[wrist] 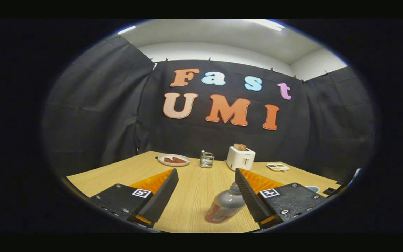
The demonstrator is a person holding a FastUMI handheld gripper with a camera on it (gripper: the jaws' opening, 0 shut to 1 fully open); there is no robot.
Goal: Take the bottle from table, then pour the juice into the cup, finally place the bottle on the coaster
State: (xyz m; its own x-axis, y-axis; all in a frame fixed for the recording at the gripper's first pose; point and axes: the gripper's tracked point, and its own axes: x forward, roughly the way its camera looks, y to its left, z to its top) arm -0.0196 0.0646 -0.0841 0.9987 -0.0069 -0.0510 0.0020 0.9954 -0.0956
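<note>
Between the spread, released fingers (206, 175), close against the right one, stands the bottle (225, 206) on the surface (194, 189), ungrasped; pouring and coaster placement remain outstanding.

You are working in a staged recording booth, not a real kitchen: black cloth walls (93, 115) hang clipped beyond your gripper's fingers, and the wooden table (191, 196) ahead carries breakfast props, a toaster (240, 158), a plate (173, 160) and a small rack (206, 159).

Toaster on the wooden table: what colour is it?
White toaster, clearest in the gripper view, beyond the open gripper.
</note>
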